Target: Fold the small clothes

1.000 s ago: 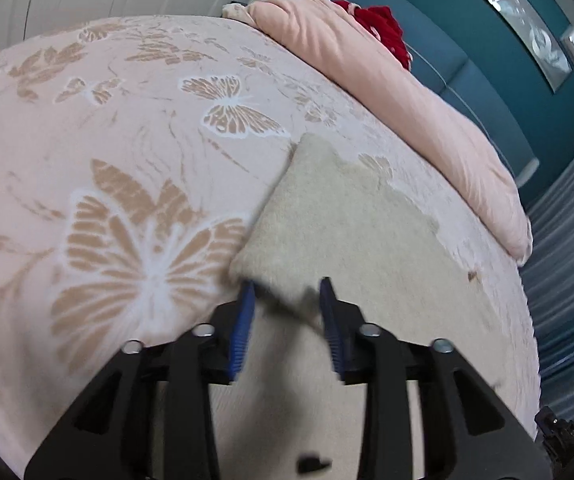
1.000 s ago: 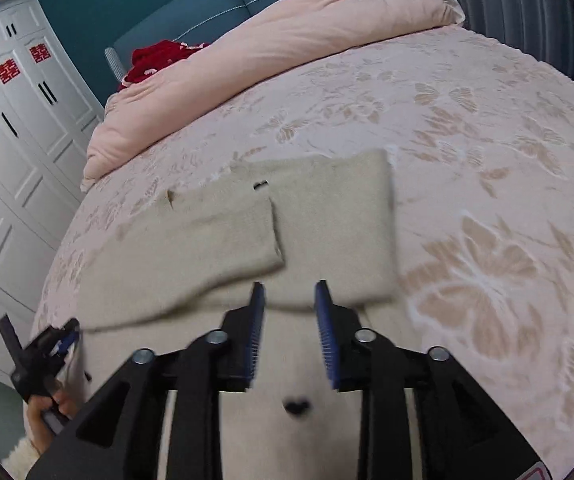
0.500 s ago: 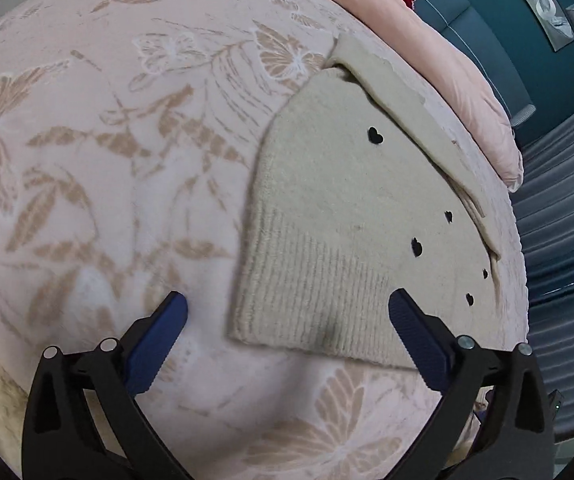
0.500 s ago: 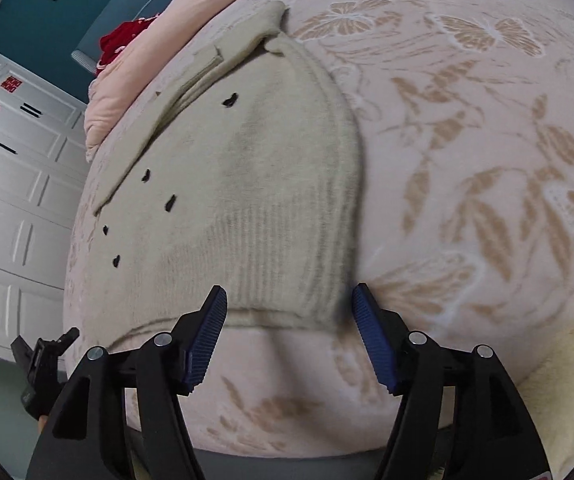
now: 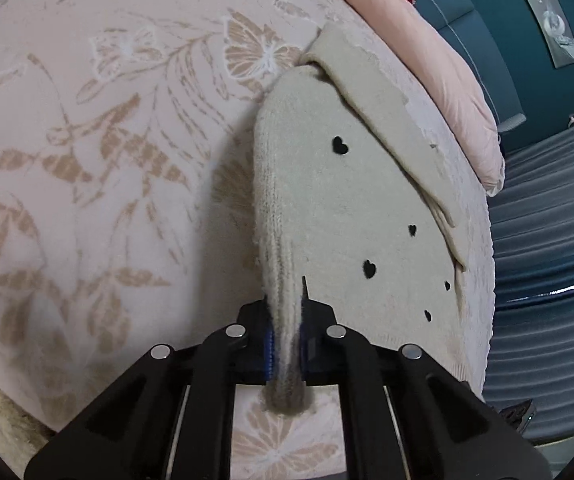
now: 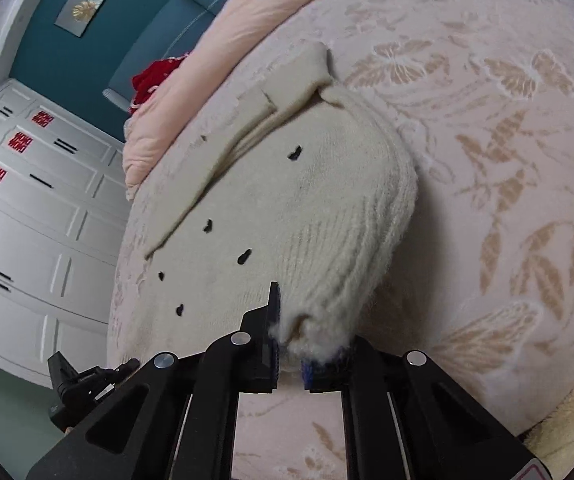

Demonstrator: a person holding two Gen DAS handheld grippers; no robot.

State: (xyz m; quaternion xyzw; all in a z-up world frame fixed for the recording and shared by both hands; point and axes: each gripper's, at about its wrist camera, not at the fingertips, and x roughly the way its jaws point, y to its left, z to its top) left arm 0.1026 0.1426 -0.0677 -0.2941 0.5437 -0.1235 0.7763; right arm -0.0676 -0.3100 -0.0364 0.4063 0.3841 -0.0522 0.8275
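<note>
Sweater [image 5: 347,208], cream knit with small black hearts, lies partly folded on a pink bedspread [image 5: 107,140] printed with tan butterflies, its sleeves already laid across the upper body. Half a second ago both grippers stood wide open just short of the ribbed hem; their jaws have just been closing, and each now pinches a bottom corner of the hem. In the left wrist view, the left gripper [image 5: 285,344] is clenched on a bunched fold of ribbing that runs between its blue pads and hangs out behind them. In the right wrist view, the right gripper [image 6: 287,354] grasps the opposite hem corner, fuzzy knit gathered between its pads, with the cloth lifting slightly off the bed. This likely means the hem is secured for folding up toward the collar. Beyond the sweater, a rolled pink duvet [image 6: 223,40] lies along the far edge of the bed.
</note>
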